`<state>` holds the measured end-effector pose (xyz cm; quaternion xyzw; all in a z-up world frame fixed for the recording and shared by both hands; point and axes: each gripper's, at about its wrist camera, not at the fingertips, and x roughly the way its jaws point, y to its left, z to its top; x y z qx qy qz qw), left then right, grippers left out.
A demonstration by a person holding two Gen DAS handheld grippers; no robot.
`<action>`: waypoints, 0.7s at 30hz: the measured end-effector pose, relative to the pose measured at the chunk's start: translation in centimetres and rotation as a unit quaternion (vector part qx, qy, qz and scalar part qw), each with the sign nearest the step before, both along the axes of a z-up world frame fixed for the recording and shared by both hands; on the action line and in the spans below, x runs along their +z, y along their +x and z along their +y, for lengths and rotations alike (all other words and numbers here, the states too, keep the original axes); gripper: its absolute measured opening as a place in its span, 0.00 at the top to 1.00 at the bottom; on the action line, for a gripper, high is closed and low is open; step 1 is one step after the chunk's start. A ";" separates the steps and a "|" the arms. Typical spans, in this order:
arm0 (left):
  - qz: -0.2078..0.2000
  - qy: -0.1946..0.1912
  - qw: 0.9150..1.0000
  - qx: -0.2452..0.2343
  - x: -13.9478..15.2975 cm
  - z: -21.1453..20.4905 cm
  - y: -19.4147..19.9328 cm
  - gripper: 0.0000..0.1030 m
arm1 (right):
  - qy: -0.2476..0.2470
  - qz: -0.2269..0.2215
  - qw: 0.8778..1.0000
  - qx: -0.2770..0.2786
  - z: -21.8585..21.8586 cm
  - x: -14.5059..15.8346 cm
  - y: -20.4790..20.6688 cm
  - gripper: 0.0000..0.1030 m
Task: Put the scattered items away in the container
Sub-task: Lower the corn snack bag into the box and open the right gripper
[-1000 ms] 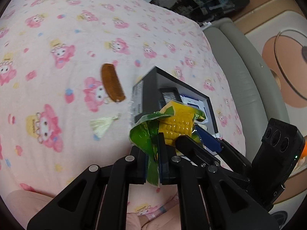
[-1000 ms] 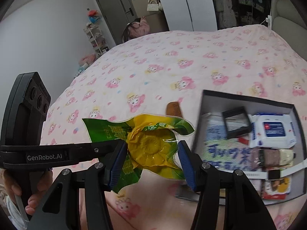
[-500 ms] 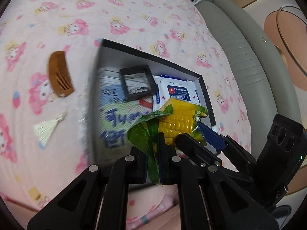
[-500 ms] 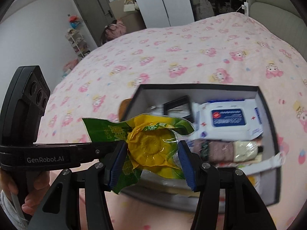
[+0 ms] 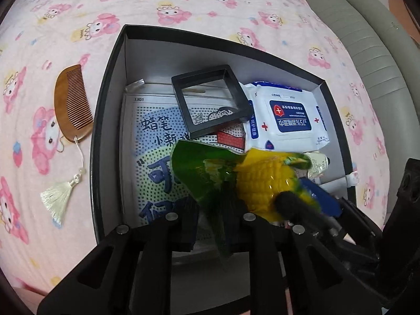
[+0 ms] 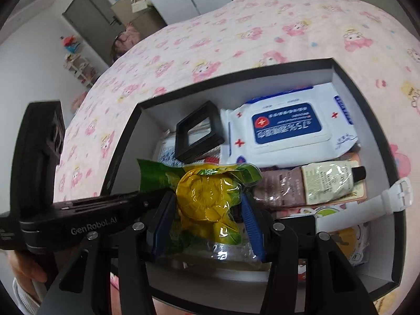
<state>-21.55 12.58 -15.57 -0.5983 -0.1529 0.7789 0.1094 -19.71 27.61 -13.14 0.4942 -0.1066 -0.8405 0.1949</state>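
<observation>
A vacuum-packed corn cob (image 6: 207,199) in a green and yellow wrapper hangs over the open black box (image 6: 367,99). My right gripper (image 6: 207,223) is shut on the corn between its blue pads. In the left wrist view the corn (image 5: 262,181) is over the box (image 5: 110,84), and my left gripper (image 5: 207,210) has opened off the wrapper's green edge. A wooden comb (image 5: 72,102) with a pale tassel lies on the pink bedsheet, left of the box.
The box holds a wet-wipes pack (image 6: 286,131), a black square frame (image 6: 197,131), a printed booklet (image 5: 155,157), a cream tube (image 6: 328,181) and a white strap (image 6: 393,197). A grey sofa (image 5: 367,39) runs along the bed's right side.
Both grippers have carried the corn from beside the box to over its inside and lower. The left gripper's jaws have opened off the wrapper edge.
</observation>
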 end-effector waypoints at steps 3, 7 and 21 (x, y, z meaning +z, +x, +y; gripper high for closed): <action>0.016 -0.010 1.000 0.001 0.8 -0.4 0.3 0.86 | 0.005 0.027 0.999 -0.018 0.8 1.2 0.7 0.56; 0.028 -0.004 1.000 0.009 1.7 -1.1 0.8 0.85 | 0.009 0.053 0.997 -0.053 2.2 2.4 1.5 0.56; 0.090 -0.018 0.996 -0.017 2.8 0.0 2.9 0.83 | 0.039 -0.002 0.999 -0.019 1.2 0.1 0.9 0.72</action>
